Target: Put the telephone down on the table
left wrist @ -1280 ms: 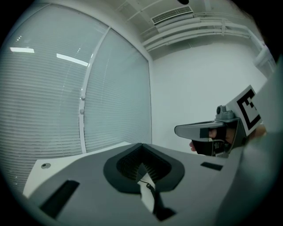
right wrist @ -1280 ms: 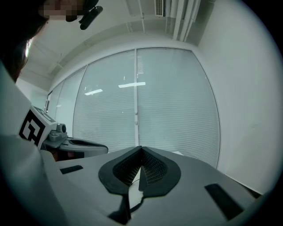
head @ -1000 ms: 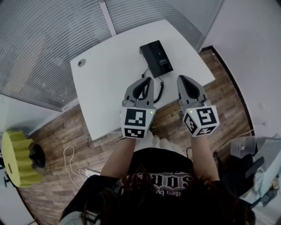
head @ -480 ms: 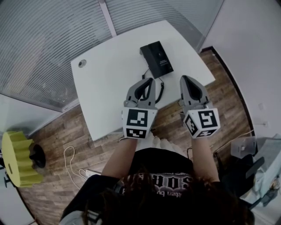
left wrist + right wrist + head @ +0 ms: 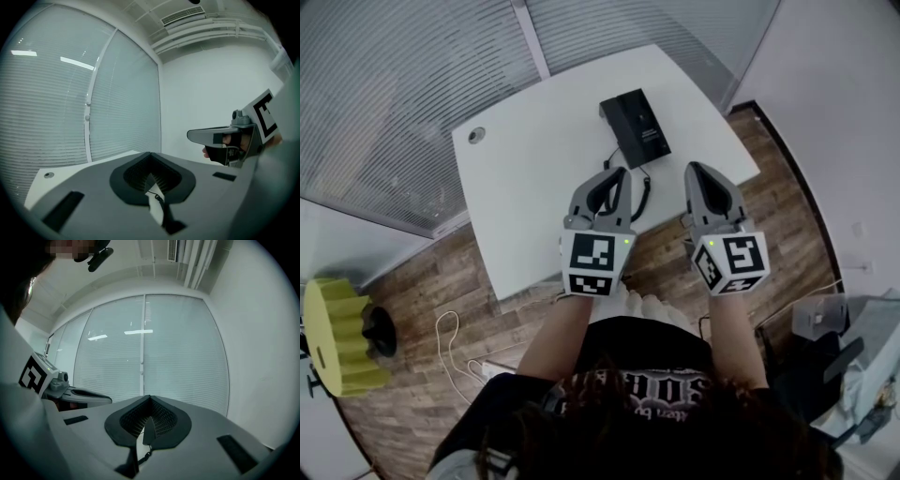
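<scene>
Black rectangular telephone (image 5: pixel 635 127) rests flat on white desk (image 5: pixel 534 187), at 12 o'clock of left gripper (image 5: pixel 617 176) and right gripper (image 5: pixel 696 172). Both jaws fully closed, holding nothing. Placement judged complete; nothing outstanding

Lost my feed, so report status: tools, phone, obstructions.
Shut, empty: left tool, right tool. On table, ahead of both: phone, cord trailing back. Nothing in the way.
</scene>
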